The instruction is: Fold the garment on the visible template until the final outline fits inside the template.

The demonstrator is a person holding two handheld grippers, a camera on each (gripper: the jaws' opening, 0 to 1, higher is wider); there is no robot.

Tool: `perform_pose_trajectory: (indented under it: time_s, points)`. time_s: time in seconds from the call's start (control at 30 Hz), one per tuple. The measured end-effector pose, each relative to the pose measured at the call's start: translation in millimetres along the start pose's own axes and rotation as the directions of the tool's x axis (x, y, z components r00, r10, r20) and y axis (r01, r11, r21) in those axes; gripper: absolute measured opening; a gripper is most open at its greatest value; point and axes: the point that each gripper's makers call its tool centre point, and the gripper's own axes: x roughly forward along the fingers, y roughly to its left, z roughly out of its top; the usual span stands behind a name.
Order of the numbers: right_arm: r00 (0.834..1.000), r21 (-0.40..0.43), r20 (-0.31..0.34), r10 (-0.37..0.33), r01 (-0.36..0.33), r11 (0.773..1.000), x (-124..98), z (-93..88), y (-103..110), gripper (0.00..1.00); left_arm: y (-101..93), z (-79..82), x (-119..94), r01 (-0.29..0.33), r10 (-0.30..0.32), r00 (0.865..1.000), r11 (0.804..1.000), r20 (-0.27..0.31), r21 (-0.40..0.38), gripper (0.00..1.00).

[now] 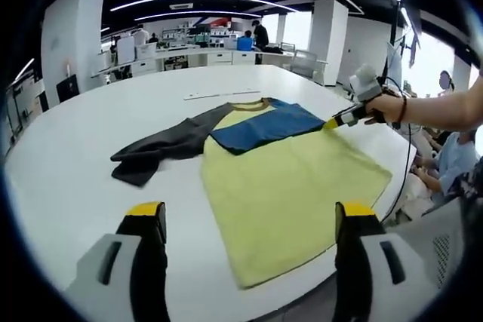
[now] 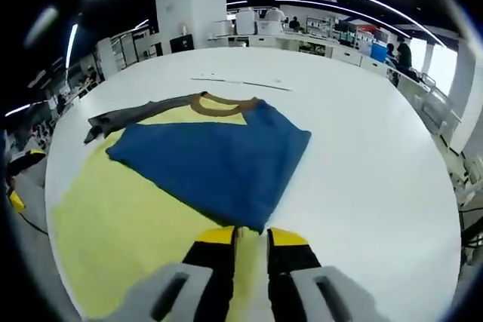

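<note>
Item 1: one white table (image 1: 90, 148), round-edged, bearing everything listed here. No boxes, trays or other containers stand on it.

Item 2: one garment (image 1: 287, 186), a yellow-bodied shirt with a brown collar (image 2: 219, 105). It lies flat across the middle of the table, hem toward your left gripper. Count two sleeves: one dark grey sleeve (image 1: 162, 148), spread outward onto bare table; one blue sleeve (image 2: 219, 160), folded inward so it rests on the yellow chest just below the collar.

Item 3: one thin pale strip (image 2: 241, 82) on the table beyond the collar, apart from the garment. You cannot tell what it is.

Item 4: your left gripper (image 1: 253, 220), jaws set wide apart, nothing between them, hovering near the hem.

Item 5: your right gripper (image 2: 251, 237), jaws drawn nearly together at the corner of the blue sleeve; whether cloth is pinched between them cannot be told. In the left gripper view your hand (image 1: 389, 107) holds it at the sleeve's edge.
</note>
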Motion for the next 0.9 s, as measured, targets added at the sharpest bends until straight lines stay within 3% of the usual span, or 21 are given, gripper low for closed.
perform_pose_trajectory:
  time_s: [0.07, 0.23, 0.53, 0.7, 0.9]
  points:
    - [1.0, 0.05, 0.009, 0.003, -0.004, 0.999, 0.8, 0.4, 1.9, 0.09, 0.2, 1.9, 3.3, 0.006, -0.006, 1.0, 1.0, 0.003, -0.001, 0.88]
    - [1.0, 0.061, 0.009, -0.023, 0.022, 0.998, 2.6, 0.8, 2.2, 0.05, 0.7, 8.5, 13.5, 0.019, -0.019, 1.0, 1.0, 0.015, -0.003, 0.79]
    - [0.998, 0.012, 0.013, -0.053, 0.053, 0.999, 4.0, -0.5, 1.4, 0.01, 12.9, 30.4, 40.9, 0.007, -0.003, 0.997, 0.998, 0.078, -0.055, 0.61]
    - [0.999, -0.015, 0.01, -0.048, 0.048, 0.999, 4.0, -0.5, 1.2, 0.01, 17.2, 32.5, 60.4, -0.004, 0.005, 0.999, 1.0, 0.054, -0.014, 0.56]
    - [0.999, -0.024, 0.008, -0.036, 0.036, 0.999, 4.5, -0.7, 1.0, 0.01, 16.8, 36.9, 86.3, 0.008, -0.003, 0.997, 0.998, 0.071, -0.065, 0.41]
